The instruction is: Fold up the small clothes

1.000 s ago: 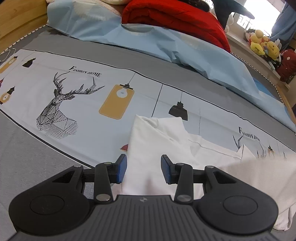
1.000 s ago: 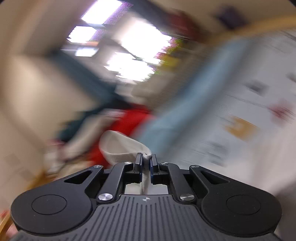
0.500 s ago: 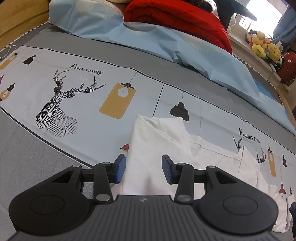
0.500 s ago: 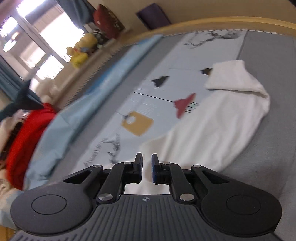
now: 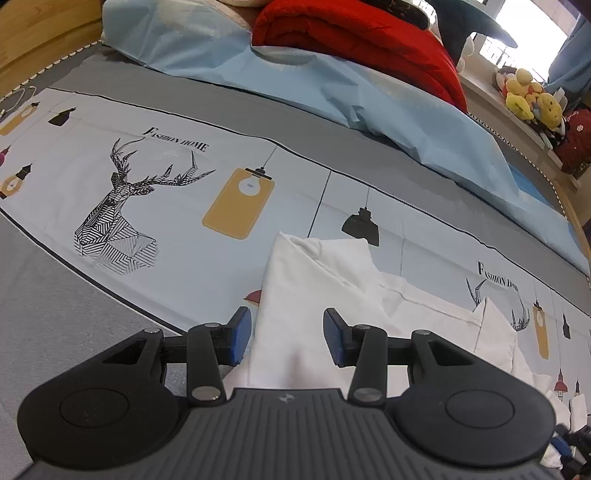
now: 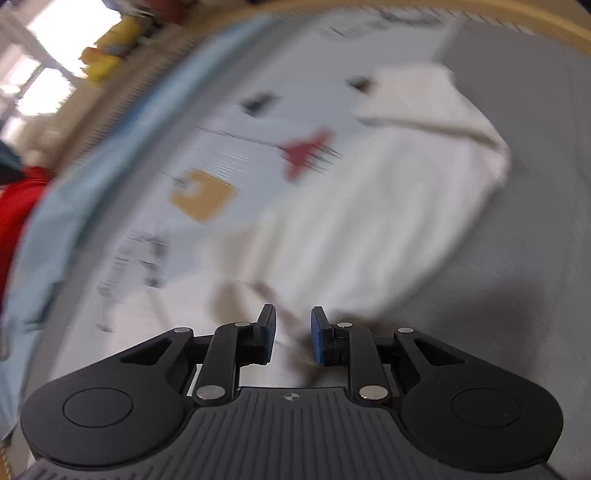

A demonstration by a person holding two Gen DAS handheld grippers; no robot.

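Note:
A white garment (image 5: 325,273) lies partly folded on the printed bed sheet (image 5: 147,221). My left gripper (image 5: 287,336) hovers open over the garment's left part, its blue pads (image 5: 240,334) apart and not pressing the cloth. In the blurred right wrist view the same garment (image 6: 369,221) spreads ahead. My right gripper (image 6: 293,334) is just above its near edge with the jaws opening. Cloth shows in the gap, but the pads do not press it. A dark and blue piece, likely the right gripper (image 5: 570,448), shows at the left view's bottom right corner.
A light blue duvet (image 5: 332,85) and a red blanket (image 5: 354,37) are bunched along the far side of the bed. Plush toys (image 5: 528,96) sit on a ledge at the far right. The wooden bed frame (image 5: 37,33) runs along the far left.
The right gripper swung down from facing the room to facing the bed, let go of the white cloth it pinched, and its jaws widened. The lifted cloth dropped flat. The left gripper stayed put.

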